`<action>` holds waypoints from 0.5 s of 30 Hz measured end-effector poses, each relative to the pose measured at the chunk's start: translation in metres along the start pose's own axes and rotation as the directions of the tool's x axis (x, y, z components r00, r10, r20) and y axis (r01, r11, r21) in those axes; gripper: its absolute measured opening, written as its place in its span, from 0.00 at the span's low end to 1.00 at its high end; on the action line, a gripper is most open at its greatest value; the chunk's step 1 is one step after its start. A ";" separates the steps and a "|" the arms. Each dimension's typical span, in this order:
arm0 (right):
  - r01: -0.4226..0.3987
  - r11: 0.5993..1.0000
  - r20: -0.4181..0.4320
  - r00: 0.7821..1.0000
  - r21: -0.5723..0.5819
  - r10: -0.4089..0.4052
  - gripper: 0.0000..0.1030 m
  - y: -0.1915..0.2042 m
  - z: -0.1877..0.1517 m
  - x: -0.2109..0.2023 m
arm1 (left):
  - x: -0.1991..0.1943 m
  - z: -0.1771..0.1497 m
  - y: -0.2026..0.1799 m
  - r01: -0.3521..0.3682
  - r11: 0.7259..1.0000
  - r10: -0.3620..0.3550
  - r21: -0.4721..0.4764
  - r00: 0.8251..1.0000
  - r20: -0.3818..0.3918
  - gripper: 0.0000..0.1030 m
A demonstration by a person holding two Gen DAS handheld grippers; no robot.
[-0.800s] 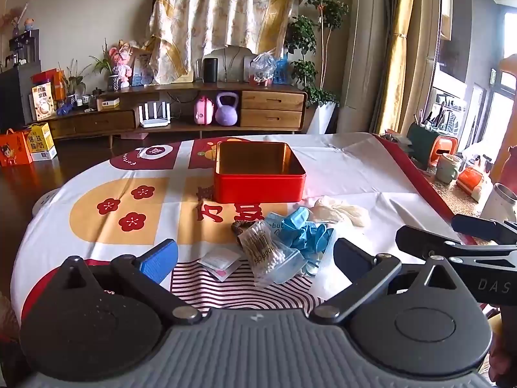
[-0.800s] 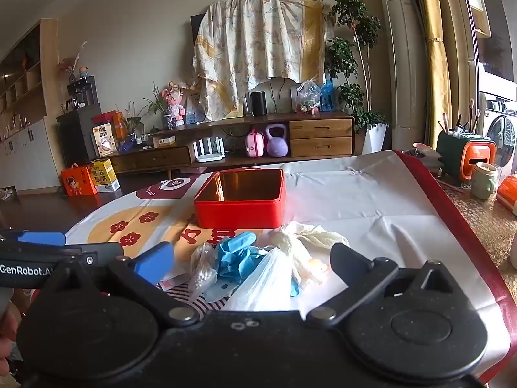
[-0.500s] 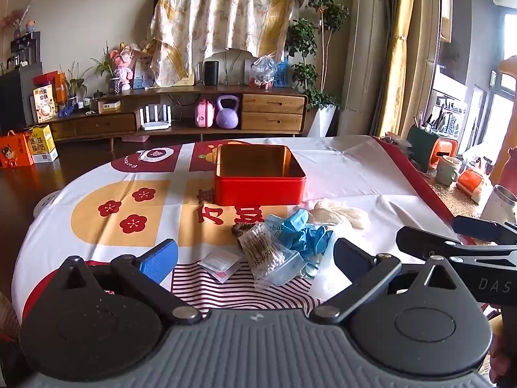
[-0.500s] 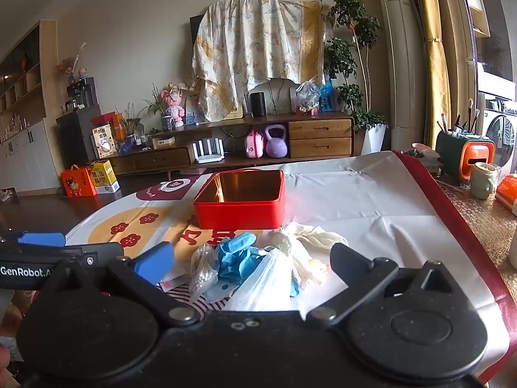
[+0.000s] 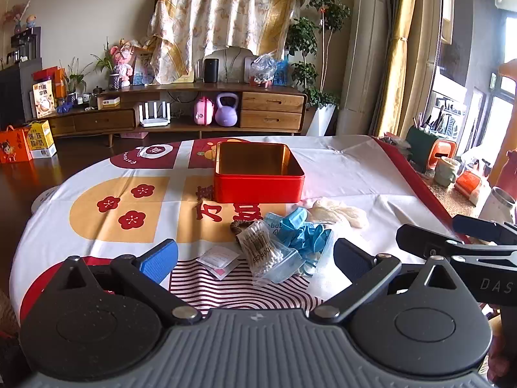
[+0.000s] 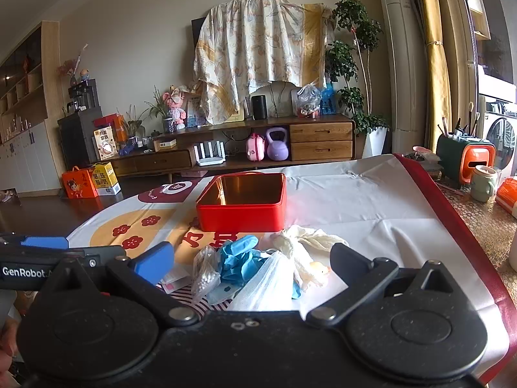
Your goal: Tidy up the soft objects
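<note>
Living room backdrop: wooden sideboard (image 6: 245, 148) along the far wall, a patterned sheet (image 6: 261, 51) draped above it, a potted tree (image 6: 355, 64) to its right.

Desk (image 5: 355, 174) in front, covered by a white cloth with red and yellow print. Red tin (image 5: 258, 174), square, lid off, gold inside, nothing visible in it; sits near the middle of the desk.

Soft things lie in a loose heap on the cloth, just on the near side of the tin:
- blue gloves (image 5: 303, 229), crumpled, thin and rubbery-looking, in the middle of the heap;
- cream cloth (image 5: 339, 213), bunched and wrinkled, to the right of the gloves and touching them;
- clear bag of cotton swabs (image 5: 261, 249), lying on its side at the left of the gloves;
- small flat white packet (image 5: 218, 258) with a pink patch, just left of the swab bag;
- dark hair tie (image 5: 239, 226), partly under the swab bag;
- white mesh bag (image 6: 268, 284), nearest the right camera, overlapping the gloves.

Left gripper (image 5: 255, 258): jaws spread wide, nothing between the pads, hanging short of the heap. Right gripper (image 6: 252, 265): jaws likewise spread wide and gripping nothing, the heap showing between them but apart from the pads. Both sit side by side, each visible at the edge of the other's view.
</note>
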State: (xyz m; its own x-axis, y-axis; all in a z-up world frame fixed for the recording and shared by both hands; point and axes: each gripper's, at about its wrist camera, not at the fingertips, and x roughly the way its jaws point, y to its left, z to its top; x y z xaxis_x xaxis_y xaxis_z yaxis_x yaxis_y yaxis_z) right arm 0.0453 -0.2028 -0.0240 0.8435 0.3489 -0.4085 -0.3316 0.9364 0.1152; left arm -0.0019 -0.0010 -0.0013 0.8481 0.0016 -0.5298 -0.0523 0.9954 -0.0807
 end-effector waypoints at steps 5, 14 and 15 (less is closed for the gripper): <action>-0.002 1.000 0.002 1.000 -0.001 0.002 1.00 0.000 0.000 0.000 | 0.000 -0.001 0.004 -0.004 1.000 0.004 -0.022 1.000 -0.007 1.00; 0.002 1.000 0.003 1.000 0.002 -0.002 1.00 -0.002 0.001 -0.002 | -0.005 0.000 0.004 0.002 1.000 -0.002 -0.021 1.000 0.007 1.00; 0.003 1.000 0.003 1.000 0.004 -0.003 1.00 -0.002 0.003 -0.004 | -0.005 0.000 0.004 0.003 1.000 -0.003 -0.023 1.000 0.008 1.00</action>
State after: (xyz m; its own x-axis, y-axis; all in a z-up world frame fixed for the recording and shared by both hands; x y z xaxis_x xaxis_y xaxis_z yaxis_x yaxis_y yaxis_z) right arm 0.0439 -0.2059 -0.0199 0.8457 0.3466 -0.4057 -0.3278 0.9374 0.1174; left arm -0.0062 0.0034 0.0011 0.8522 -0.0005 -0.5232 -0.0616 0.9929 -0.1014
